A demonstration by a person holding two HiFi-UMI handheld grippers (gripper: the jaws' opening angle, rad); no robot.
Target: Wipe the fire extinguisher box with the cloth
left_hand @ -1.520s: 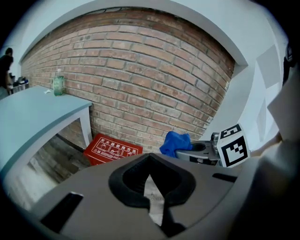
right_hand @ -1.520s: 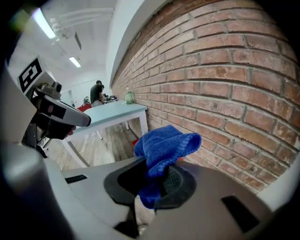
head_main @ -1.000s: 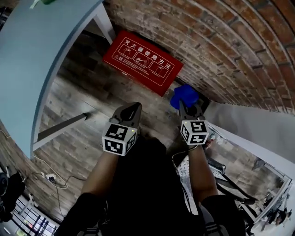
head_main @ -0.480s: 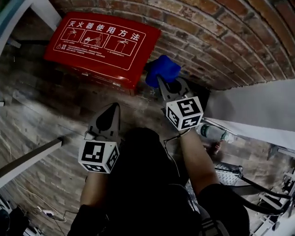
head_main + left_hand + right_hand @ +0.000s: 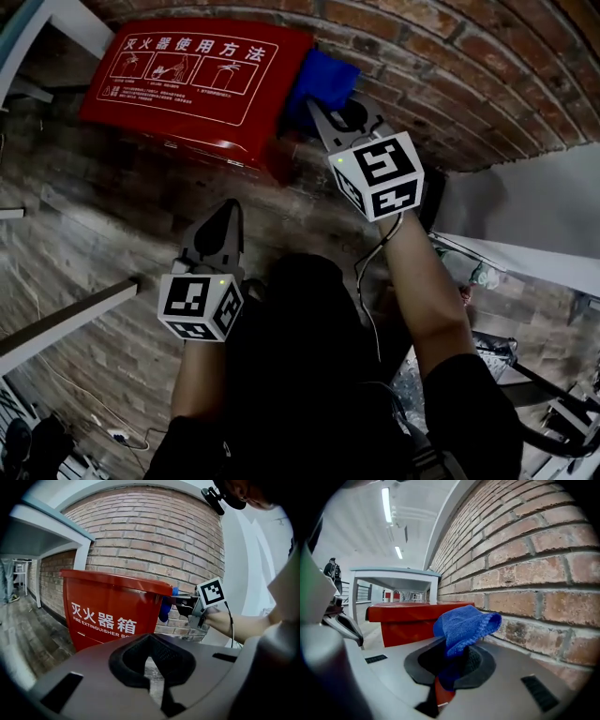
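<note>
The red fire extinguisher box [image 5: 187,84] stands on the floor against the brick wall, its lid printed with white pictograms; its front [image 5: 108,616] carries white lettering, and its top [image 5: 412,609] shows in the right gripper view. My right gripper [image 5: 319,108] is shut on a blue cloth [image 5: 321,80] at the box's right top corner, next to the wall. The cloth [image 5: 464,625] bunches out of its jaws, and the cloth [image 5: 166,609] hangs at the box's right edge. My left gripper [image 5: 225,220] is shut and empty, held lower in front of the box.
A brick wall [image 5: 450,66] curves behind the box. A white table leg [image 5: 80,19] stands at upper left and a pale panel [image 5: 525,206] at the right. A metal bar [image 5: 56,328] crosses the wooden floor at left. A plastic bottle [image 5: 478,277] lies lower right.
My right gripper has carried the blue cloth up and forward to the box's right top corner. The left gripper stays low in front of the box. The box has grown nearer in view.
</note>
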